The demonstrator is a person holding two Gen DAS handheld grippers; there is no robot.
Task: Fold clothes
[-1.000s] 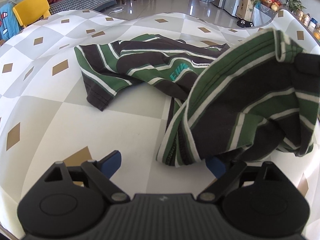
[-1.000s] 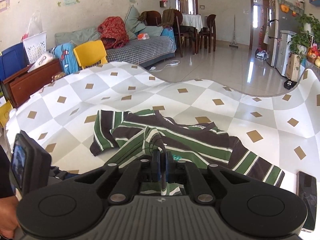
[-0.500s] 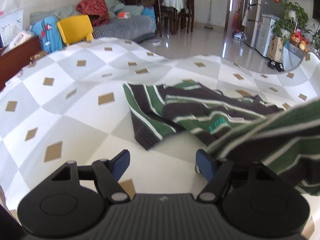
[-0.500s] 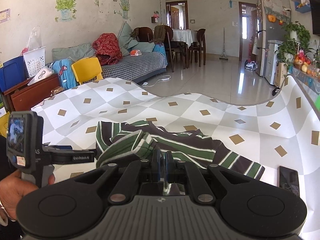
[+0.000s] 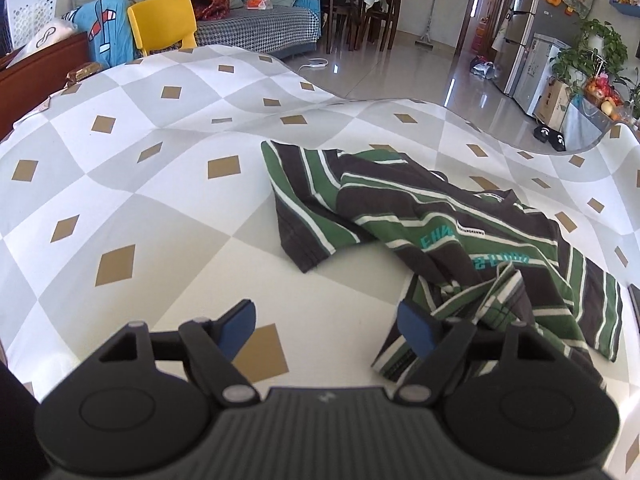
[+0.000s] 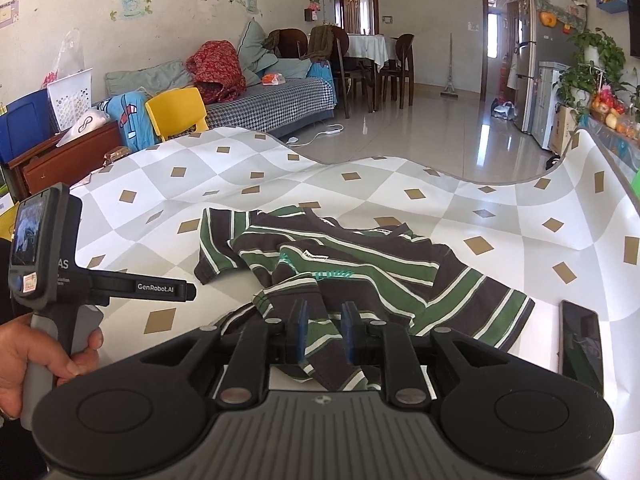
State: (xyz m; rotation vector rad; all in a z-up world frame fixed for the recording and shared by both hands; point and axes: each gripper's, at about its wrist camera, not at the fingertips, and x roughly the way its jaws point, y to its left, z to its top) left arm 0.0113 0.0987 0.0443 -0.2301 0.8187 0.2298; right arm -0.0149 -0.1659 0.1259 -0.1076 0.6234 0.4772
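A green, dark brown and white striped shirt (image 5: 460,232) lies crumpled on the checkered tablecloth (image 5: 120,184); it also shows in the right wrist view (image 6: 360,264). My left gripper (image 5: 326,326) is open and empty, just left of the shirt's near edge; its right finger (image 5: 416,330) touches or nearly touches the cloth. My right gripper (image 6: 323,330) has its jaws a little apart, with a fold of the shirt lying loose between the blue pads (image 6: 301,330). The left gripper's body (image 6: 40,248) shows at the left of the right wrist view, held by a hand.
A dark phone (image 6: 580,340) lies on the table right of the shirt. The tablecloth's far edge (image 6: 360,160) curves down to a tiled floor. A yellow chair (image 6: 178,114) and a sofa (image 6: 272,96) stand beyond.
My right gripper has opened and let the shirt fold drop onto the table. My left gripper has tilted up and pulled back; the lifted cloth no longer hangs in front of it.
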